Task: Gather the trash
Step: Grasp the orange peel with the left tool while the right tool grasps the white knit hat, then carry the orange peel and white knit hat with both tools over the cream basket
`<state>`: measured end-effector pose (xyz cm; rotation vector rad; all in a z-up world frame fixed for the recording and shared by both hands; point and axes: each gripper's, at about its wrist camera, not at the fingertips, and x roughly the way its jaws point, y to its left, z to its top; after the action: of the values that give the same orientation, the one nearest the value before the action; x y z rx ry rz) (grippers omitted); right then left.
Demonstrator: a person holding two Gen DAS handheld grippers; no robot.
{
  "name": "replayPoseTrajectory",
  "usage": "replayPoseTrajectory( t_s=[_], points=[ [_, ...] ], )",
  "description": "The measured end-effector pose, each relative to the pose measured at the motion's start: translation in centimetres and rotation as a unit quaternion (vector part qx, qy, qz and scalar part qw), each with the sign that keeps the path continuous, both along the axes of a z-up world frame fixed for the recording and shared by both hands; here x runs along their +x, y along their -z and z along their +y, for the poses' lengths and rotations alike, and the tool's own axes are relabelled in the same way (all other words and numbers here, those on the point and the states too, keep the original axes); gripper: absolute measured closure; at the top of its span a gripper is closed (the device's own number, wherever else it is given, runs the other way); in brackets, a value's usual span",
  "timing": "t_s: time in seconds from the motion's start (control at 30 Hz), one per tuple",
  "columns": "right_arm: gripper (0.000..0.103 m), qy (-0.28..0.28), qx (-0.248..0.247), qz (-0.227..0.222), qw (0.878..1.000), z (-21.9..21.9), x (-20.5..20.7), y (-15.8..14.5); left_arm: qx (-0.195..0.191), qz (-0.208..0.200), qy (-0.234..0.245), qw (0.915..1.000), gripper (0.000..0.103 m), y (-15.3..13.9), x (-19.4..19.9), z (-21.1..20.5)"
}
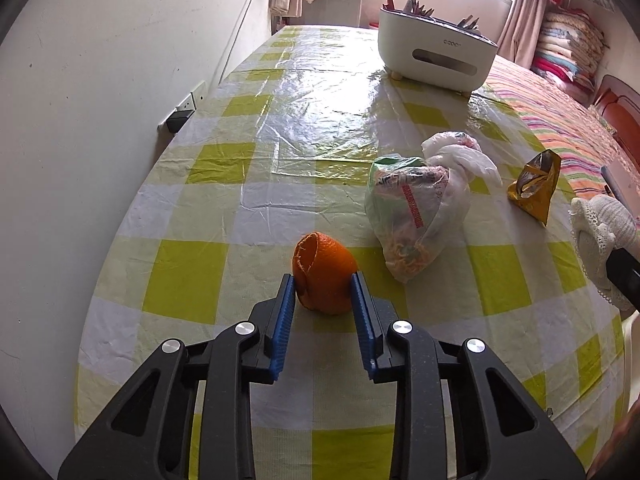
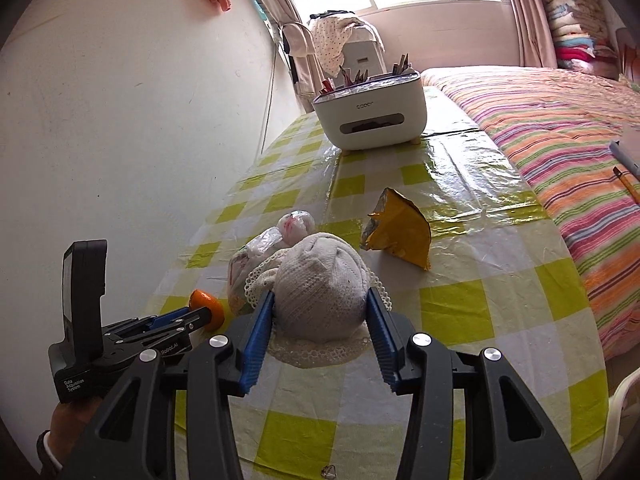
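My left gripper (image 1: pixel 323 282) is shut on an orange peel (image 1: pixel 324 278), which rests on the yellow-checked tablecloth (image 1: pixel 224 216); it also shows in the right wrist view (image 2: pixel 208 307). My right gripper (image 2: pixel 320 304) is shut on a white knitted, lace-edged cloth bundle (image 2: pixel 320 292), seen at the right edge of the left wrist view (image 1: pixel 600 232). A knotted clear plastic bag of scraps (image 1: pixel 420 212) lies right of the peel. A crumpled yellow foil wrapper (image 2: pixel 398 230) lies beyond the bundle, and shows in the left wrist view (image 1: pixel 536 184).
A white tissue-box organiser (image 1: pixel 436 52) with pencils stands at the table's far end (image 2: pixel 370 114). A wall (image 1: pixel 100 100) runs along the left with a socket (image 1: pixel 186 110). A striped bed (image 2: pixel 568 152) adjoins the table's right edge.
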<state>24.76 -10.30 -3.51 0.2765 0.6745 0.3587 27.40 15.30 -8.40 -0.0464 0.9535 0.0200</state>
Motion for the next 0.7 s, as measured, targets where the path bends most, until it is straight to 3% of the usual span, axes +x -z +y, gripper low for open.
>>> replayPoseTrajectory(
  t_s=[0.27, 0.7],
  points=[
    [0.058, 0.027, 0.017, -0.005, 0.999, -2.4, -1.5, -0.2, -0.004, -0.002, 0.000, 1.0000, 0.078, -0.3, -0.4, -0.6],
    [0.058, 0.071, 0.031, -0.029, 0.997, -5.6, -4.7, -0.7, -0.023, -0.067, 0.051, 0.9962, 0.078, -3.8, -3.7, -4.8]
  ],
)
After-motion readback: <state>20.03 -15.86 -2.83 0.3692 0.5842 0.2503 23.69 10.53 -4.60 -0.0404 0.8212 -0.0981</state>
